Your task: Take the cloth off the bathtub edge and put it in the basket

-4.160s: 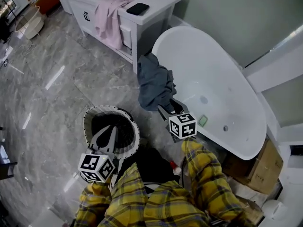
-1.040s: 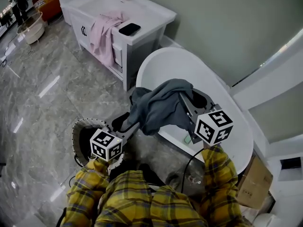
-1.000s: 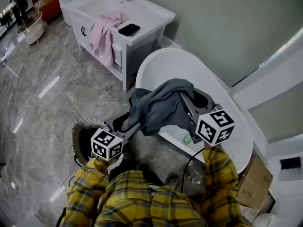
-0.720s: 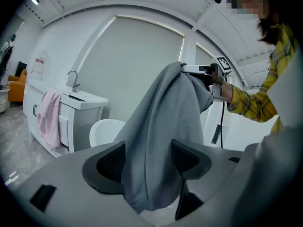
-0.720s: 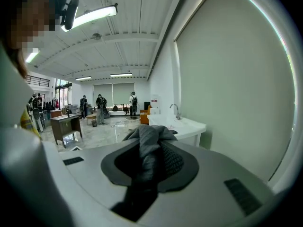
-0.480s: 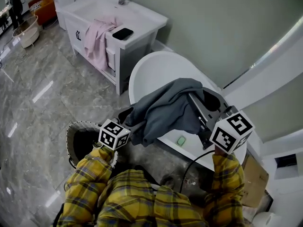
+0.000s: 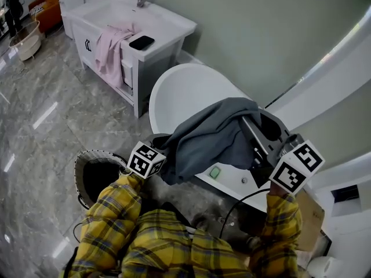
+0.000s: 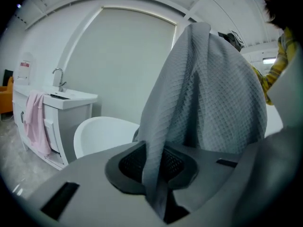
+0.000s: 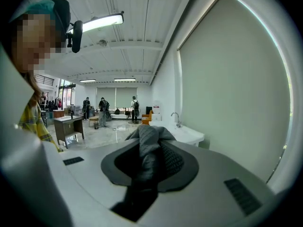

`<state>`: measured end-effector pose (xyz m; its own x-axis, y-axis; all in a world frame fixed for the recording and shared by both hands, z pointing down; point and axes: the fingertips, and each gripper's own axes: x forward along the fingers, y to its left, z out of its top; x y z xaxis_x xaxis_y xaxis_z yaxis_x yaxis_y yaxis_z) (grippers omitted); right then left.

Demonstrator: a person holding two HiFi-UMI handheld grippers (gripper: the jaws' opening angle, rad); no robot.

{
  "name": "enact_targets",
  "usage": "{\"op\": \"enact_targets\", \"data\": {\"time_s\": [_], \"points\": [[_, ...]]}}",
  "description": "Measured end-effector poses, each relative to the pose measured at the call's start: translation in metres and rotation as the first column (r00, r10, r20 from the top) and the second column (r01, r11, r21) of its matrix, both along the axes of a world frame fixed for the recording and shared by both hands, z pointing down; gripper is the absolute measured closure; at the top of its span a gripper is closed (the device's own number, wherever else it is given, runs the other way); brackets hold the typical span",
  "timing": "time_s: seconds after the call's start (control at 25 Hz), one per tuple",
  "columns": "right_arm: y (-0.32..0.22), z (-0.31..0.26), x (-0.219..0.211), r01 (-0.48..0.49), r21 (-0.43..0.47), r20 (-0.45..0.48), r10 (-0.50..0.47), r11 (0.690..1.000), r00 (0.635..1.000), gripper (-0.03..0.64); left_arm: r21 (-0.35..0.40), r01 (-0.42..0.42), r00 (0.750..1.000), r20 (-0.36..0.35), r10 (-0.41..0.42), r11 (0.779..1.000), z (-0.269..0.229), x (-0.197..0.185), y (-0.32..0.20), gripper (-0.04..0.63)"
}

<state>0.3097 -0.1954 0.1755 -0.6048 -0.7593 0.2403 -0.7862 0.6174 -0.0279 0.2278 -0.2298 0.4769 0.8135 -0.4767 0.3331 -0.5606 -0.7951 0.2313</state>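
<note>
A grey waffle-weave cloth (image 7: pixel 211 135) hangs in the air over the white bathtub's (image 7: pixel 179 91) near rim, stretched between both grippers. My right gripper (image 7: pixel 250 129) is shut on its upper right part, and a bunched fold (image 9: pixel 149 141) sits between the pads. My left gripper (image 7: pixel 161 146) has just been closing on the lower left edge, and a strip of cloth (image 8: pixel 208 93) is pinched between its pads (image 8: pixel 175 162). The dark round basket (image 7: pixel 87 161) stands on the floor, below and left of the left gripper.
A white vanity (image 7: pixel 162 30) with a pink towel (image 7: pixel 110 45) and a dark phone (image 7: pixel 141 42) stands behind the tub. A small green object (image 7: pixel 215 172) lies in the tub. A cardboard box (image 7: pixel 313 213) sits at the right. People (image 9: pixel 102 109) stand far across the room.
The cloth has left the tub edge and risen with the right gripper. The left gripper came away from over the basket, up to the cloth's hanging edge, and closed on it.
</note>
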Motion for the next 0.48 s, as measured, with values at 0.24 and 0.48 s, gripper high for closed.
{"op": "enact_targets", "data": {"time_s": [0.24,0.48], "points": [[0.000,0.003,0.005,-0.013,0.018,-0.003,0.013,1.000,1.000,0.522,0.009,0.046,0.999,0.009,-0.046,0.999,-0.011,-0.013,-0.003,0.569],[-0.008,-0.013,-0.004,0.031,0.073,0.039,-0.034,0.997,0.999,0.522,0.037,0.156,0.987,-0.050,-0.154,0.987,-0.059,-0.058,-0.012,0.571]]}}
